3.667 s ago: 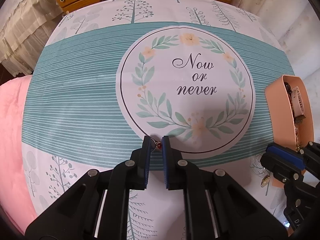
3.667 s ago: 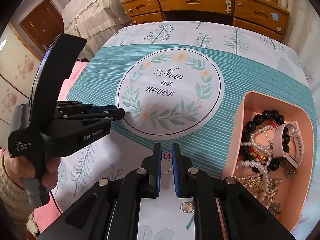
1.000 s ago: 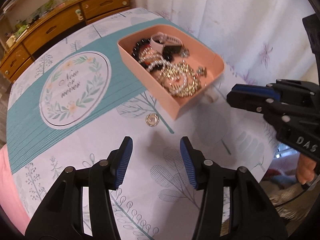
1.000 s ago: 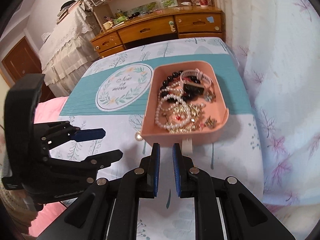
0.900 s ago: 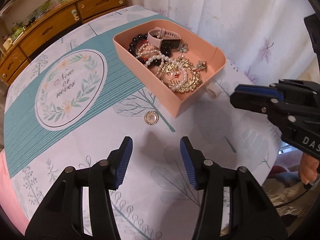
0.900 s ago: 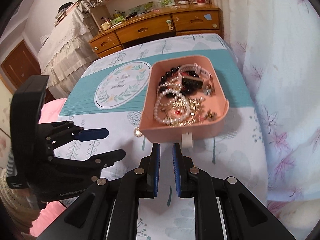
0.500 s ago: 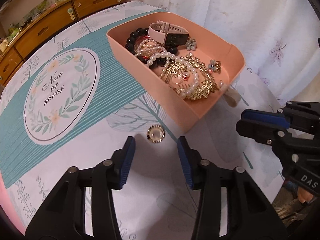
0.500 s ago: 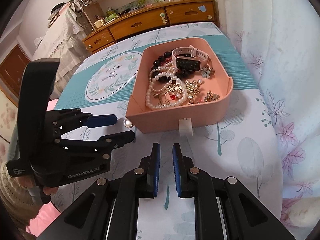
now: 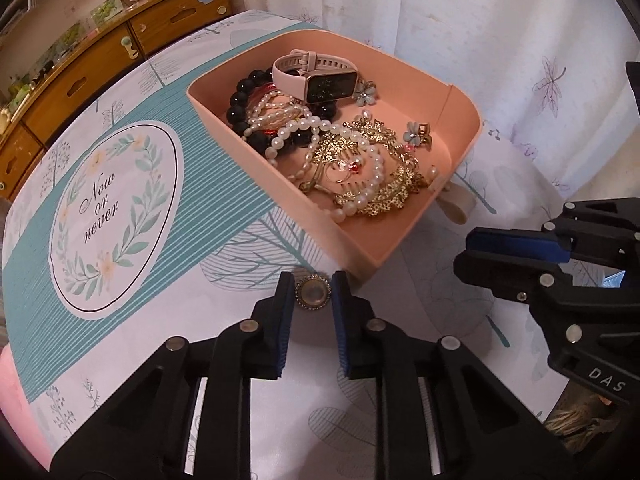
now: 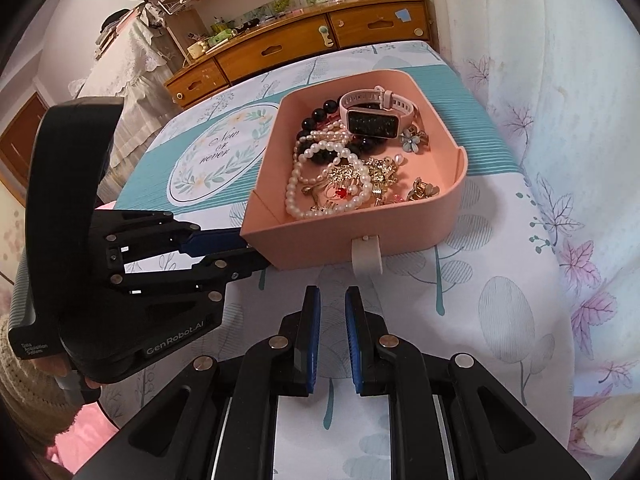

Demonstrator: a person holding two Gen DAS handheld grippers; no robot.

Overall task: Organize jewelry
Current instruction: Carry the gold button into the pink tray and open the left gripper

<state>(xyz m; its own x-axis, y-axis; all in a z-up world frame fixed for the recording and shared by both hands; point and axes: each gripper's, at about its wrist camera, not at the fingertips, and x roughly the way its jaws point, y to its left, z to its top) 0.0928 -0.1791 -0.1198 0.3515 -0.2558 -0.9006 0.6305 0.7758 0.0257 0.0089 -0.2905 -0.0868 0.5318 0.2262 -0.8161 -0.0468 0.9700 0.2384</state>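
A round pearl brooch [image 9: 313, 293] with a gold rim lies on the tablecloth beside the near corner of the pink jewelry tray [image 9: 376, 254]. My left gripper [image 9: 311, 284] is open, with one finger on each side of the brooch and a small gap to it. The tray [image 10: 340, 240] holds a pink watch [image 9: 316, 80], black beads, pearl strands [image 10: 320, 184], gold pieces and flower earrings. My right gripper [image 10: 331, 300] hovers in front of the tray's white pull tab [image 10: 366, 258], its narrow jaws empty. In the right wrist view, the left gripper [image 10: 250, 248] reaches to the tray's left corner.
A patterned tablecloth with a "Now or never" wreath [image 9: 106, 216] covers the table. A wooden dresser [image 10: 304, 42] stands behind it. A white curtain [image 9: 500, 20] hangs close on the right. The table edge drops off near my right gripper [image 9: 472, 250].
My left gripper has moved forward and down to the brooch, and its fingers have narrowed around it. My right gripper has come closer to the tray's front.
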